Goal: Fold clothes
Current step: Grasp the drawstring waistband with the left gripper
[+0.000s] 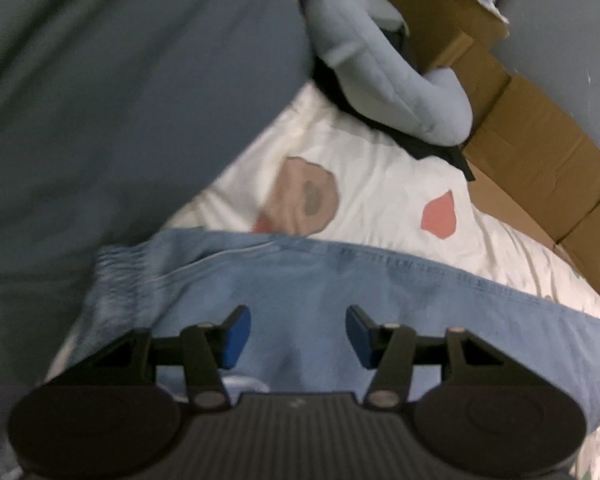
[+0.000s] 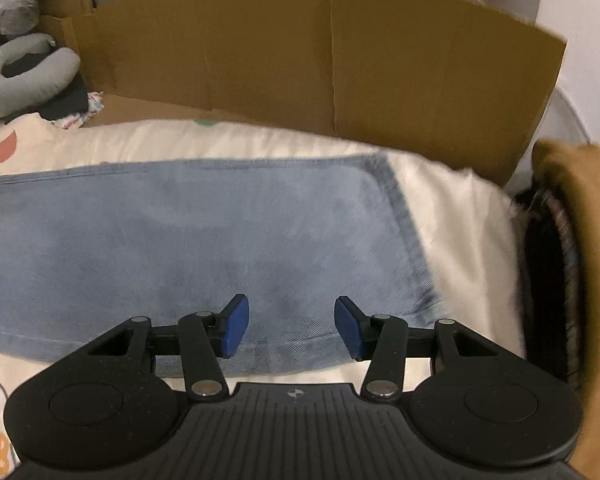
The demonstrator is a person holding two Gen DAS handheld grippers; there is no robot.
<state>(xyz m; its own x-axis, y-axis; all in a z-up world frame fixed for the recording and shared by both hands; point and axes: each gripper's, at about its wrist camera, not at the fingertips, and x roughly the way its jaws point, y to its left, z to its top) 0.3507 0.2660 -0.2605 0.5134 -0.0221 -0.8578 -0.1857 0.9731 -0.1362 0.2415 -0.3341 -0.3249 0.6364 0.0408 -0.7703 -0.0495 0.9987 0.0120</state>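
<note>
Light blue jeans [image 1: 340, 292] lie flat across a cream patterned sheet [image 1: 380, 184]. In the left wrist view their gathered elastic waistband [image 1: 116, 276] is at the left. My left gripper [image 1: 298, 334] hovers over the upper part of the jeans, open, with nothing between its blue pads [image 1: 236, 336]. In the right wrist view the jeans' [image 2: 180, 240] leg runs to a stitched hem [image 2: 404, 224] at the right. Near the lower hem corner my right gripper [image 2: 292, 328] hangs above the denim, also open and holding nothing.
A large grey-blue cloth [image 1: 120, 100] fills the left of the left wrist view. A blue-grey neck pillow [image 1: 380, 80] lies at the sheet's far edge. Cardboard walls [image 2: 320, 60] border the sheet. A mustard garment [image 2: 580, 280] and dark clothes are stacked at the right.
</note>
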